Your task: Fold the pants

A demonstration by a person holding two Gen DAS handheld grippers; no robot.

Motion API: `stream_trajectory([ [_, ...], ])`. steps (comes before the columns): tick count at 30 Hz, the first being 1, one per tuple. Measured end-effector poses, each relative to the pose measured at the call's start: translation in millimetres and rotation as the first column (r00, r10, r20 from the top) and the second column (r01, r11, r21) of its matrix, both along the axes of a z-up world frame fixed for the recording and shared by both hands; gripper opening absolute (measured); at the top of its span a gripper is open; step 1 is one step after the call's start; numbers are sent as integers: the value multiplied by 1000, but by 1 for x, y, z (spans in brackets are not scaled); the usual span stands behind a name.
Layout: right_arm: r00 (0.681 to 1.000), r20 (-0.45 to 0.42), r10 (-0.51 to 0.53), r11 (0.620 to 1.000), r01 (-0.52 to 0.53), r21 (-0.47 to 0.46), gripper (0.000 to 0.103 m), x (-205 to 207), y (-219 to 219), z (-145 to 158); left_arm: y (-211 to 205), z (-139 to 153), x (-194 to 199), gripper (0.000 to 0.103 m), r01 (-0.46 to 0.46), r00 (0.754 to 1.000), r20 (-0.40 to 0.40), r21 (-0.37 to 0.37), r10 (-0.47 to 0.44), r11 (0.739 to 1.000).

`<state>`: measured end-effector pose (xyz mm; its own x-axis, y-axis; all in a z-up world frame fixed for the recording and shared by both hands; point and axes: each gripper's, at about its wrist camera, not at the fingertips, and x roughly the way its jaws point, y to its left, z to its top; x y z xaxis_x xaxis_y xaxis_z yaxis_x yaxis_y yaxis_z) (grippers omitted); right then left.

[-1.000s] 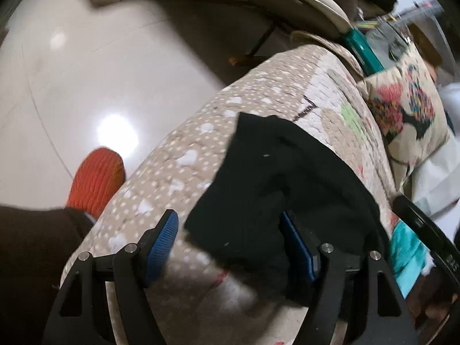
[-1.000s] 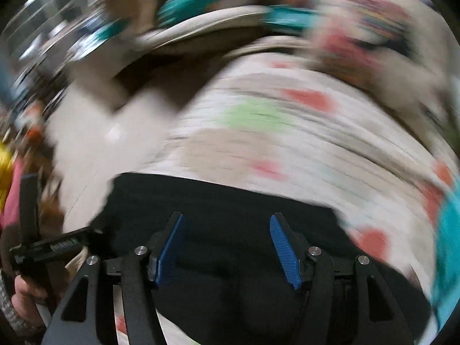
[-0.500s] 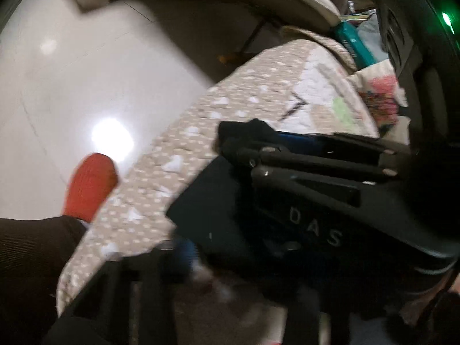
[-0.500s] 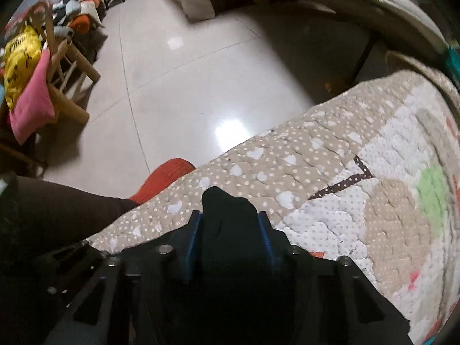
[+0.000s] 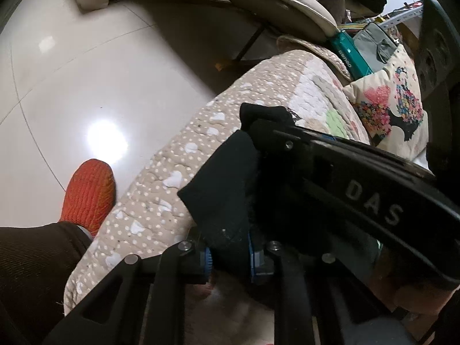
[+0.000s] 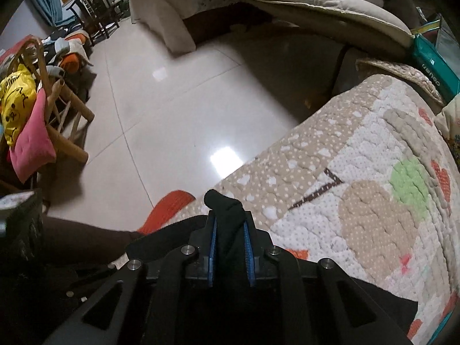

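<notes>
Quilt (image 6: 359, 201); right gripper (image 5: 371, 204) reads "DAS", apparently.

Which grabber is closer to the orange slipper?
Left. The left gripper holds the pants at the quilt's edge, just beside the slipper. The right gripper grips the pants further onto the quilt.

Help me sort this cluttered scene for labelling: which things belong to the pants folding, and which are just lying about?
Job:
black pants
left hand-held gripper
right hand-held gripper
quilted cover

Lying about:
floral pillow
teal box
pink cushion
yellow bag
</notes>
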<state>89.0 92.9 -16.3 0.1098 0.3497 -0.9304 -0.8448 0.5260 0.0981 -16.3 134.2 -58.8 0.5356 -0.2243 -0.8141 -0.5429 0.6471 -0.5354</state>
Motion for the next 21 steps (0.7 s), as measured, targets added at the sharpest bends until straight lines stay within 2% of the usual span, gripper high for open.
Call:
stream_trajectory([
  [4, 1000, -3, -7, 1000, 7, -28, 18, 1, 8, -13, 4, -4, -1, 17, -9, 1000, -5, -41, 8, 999],
  [7, 999, -17, -31, 1000, 31, 1, 17, 6, 1, -10, 3, 2, -2, 16, -4, 1000, 20, -46, 5, 999],
  [9, 999, -23, -49, 998, 50, 39, 17, 10, -9, -1, -1, 11, -3, 16, 9, 999, 52, -24, -8, 1000],
  [12, 995, -25, -94, 990, 96, 106, 17, 17, -34, 17, -16, 29, 1, 16, 45, 994, 103, 31, -48, 999],
  [17, 980, -32, -194, 962, 197, 191, 17, 27, -89, 41, -54, 52, 16, 16, 145, 977, 149, 61, -152, 988],
  [21, 955, -56, -291, 927, 296, 229, 17, 33, -148, 47, -89, 57, 28, 16, 218, 964, 148, 47, -223, 975],
])
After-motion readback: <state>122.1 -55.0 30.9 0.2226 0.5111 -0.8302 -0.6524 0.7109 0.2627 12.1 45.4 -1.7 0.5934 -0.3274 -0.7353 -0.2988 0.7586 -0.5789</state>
